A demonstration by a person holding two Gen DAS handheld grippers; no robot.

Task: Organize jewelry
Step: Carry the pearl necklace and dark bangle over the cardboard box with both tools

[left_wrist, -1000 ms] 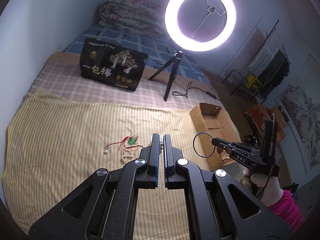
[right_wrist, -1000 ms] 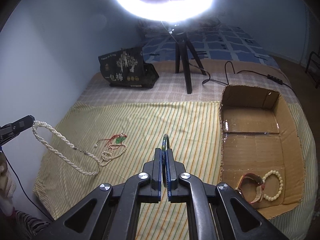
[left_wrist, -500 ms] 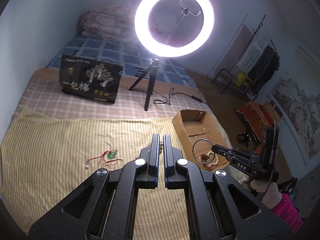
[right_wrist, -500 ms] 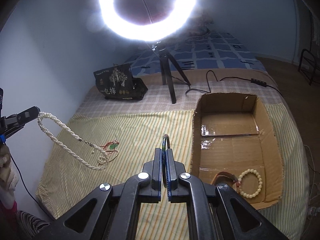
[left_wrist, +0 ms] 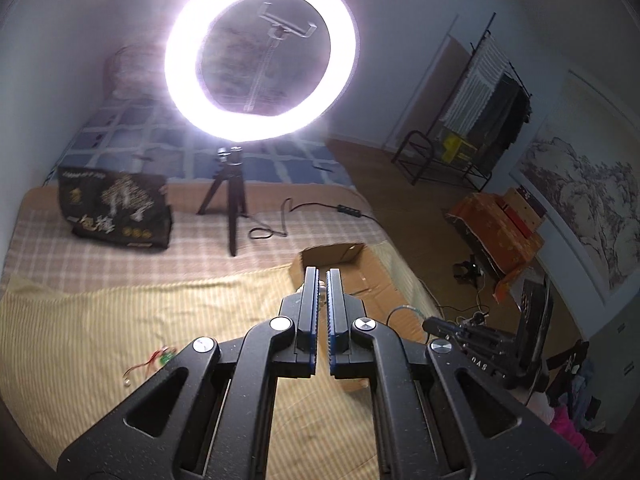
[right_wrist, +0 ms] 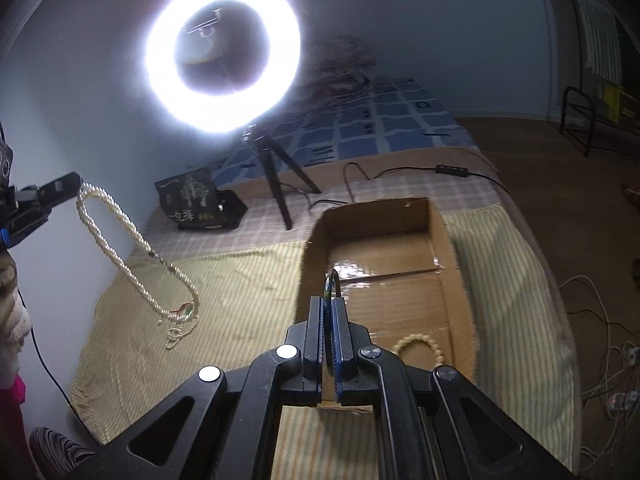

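Observation:
My left gripper point(left_wrist: 321, 276) is shut on a long white pearl necklace point(right_wrist: 120, 236), which hangs from it in a loop above the striped cloth in the right wrist view. My right gripper point(right_wrist: 330, 304) is shut on a thin dark bangle point(right_wrist: 331, 280) and holds it over the near left part of the open cardboard box point(right_wrist: 440, 232). A cream bead bracelet point(right_wrist: 420, 346) lies inside the box. A red-corded green pendant point(left_wrist: 162, 358) and a small pearl strand point(right_wrist: 180, 330) lie on the cloth. The right gripper and bangle point(left_wrist: 404, 312) also show in the left wrist view.
A lit ring light on a black tripod point(left_wrist: 232, 208) stands behind the cloth, its cable point(right_wrist: 400, 172) trailing right. A black printed bag point(left_wrist: 116, 208) lies at the back left. The bed edge drops to the floor at the right, where cables point(right_wrist: 600, 320) lie.
Both grippers have moved right toward the box. The right gripper now holds the bangle over the box. The necklace has lifted higher and swung right.

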